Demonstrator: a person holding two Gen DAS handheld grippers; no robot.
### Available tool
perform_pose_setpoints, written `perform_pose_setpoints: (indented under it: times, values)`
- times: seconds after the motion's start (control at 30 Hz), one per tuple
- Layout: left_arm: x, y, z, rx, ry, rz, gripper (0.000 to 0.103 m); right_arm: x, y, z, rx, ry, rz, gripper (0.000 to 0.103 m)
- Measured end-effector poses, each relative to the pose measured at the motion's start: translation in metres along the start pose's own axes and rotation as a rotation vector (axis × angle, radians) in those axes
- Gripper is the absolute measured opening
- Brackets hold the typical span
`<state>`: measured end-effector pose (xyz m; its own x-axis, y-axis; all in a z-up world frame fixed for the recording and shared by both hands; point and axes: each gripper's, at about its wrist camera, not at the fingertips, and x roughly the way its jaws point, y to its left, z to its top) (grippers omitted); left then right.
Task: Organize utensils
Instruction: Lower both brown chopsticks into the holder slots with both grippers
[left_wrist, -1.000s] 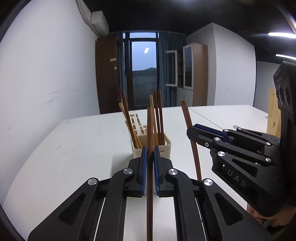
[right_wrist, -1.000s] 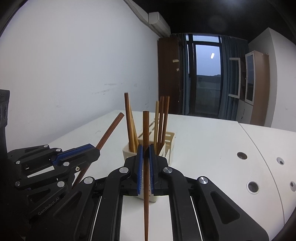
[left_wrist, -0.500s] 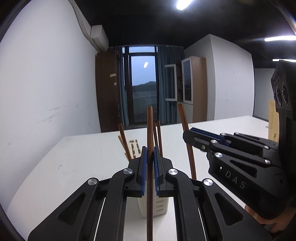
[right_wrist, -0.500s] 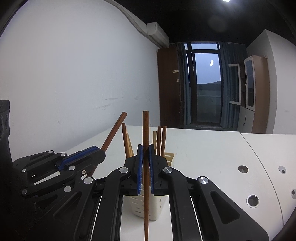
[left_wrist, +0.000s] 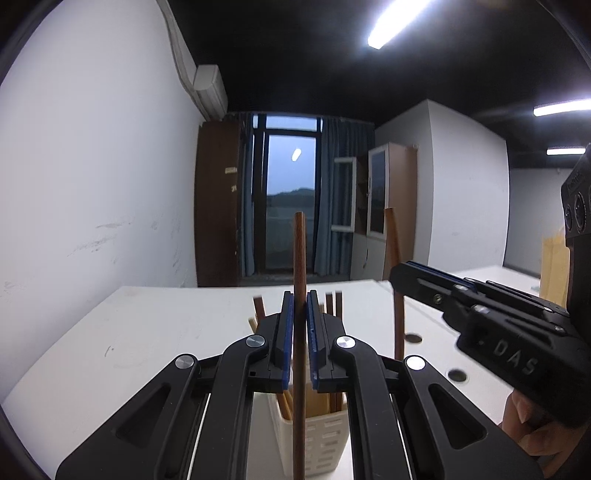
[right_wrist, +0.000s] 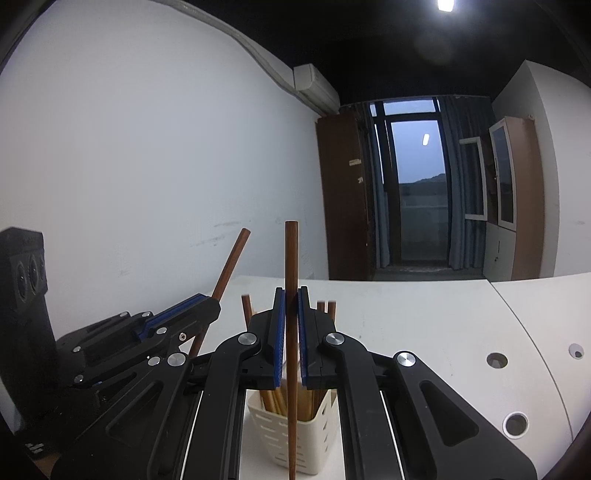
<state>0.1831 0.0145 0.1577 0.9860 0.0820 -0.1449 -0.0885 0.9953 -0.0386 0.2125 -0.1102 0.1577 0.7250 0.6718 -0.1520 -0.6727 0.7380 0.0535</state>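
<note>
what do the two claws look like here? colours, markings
Both match: the left claw and the right claw are matte black, with cut-out linkage arms, silver round pivot bolts and blue pads lining the fingers. The right claw's side reads "DAS" in grey. No cables or sleeves show.

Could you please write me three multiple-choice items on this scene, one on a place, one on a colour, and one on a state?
1. Where does the white holder stand?
A. on the white table
B. on the floor
C. inside the cabinet

2. What colour are the pads of the left gripper?
A. red
B. blue
C. yellow

3. In what state is the right gripper?
A. wide open, holding nothing
B. shut on a spoon
C. shut on a brown chopstick

Answers: 1 A, the holder sits on the tabletop below both grippers. 2 B, blue strips line the inner faces. 3 C, the pads press on the upright stick.
</note>
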Motion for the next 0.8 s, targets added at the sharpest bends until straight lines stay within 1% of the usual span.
perform_pose_setpoints:
  times: [0.2,0.53,0.67,0.8]
  values:
    - [0.004,0.005,0.005,-0.055,-0.105,-0.054,0.006,0.0,-0.006,0.01,0.015,-0.068,0.029,0.007]
    - [0.006,0.011,0.013,-0.154,-0.324,-0.152,0.006,-0.006,-0.007,0.024,0.027,-0.187,0.085,0.007]
    - [0.007,0.01,0.014,-0.186,-0.409,-0.163,0.006,-0.007,-0.006,0.029,0.034,-0.205,0.09,0.007]
    - [0.007,0.005,0.01,-0.185,-0.494,-0.153,0.006,-0.007,-0.007,0.03,0.032,-0.238,0.092,0.007]
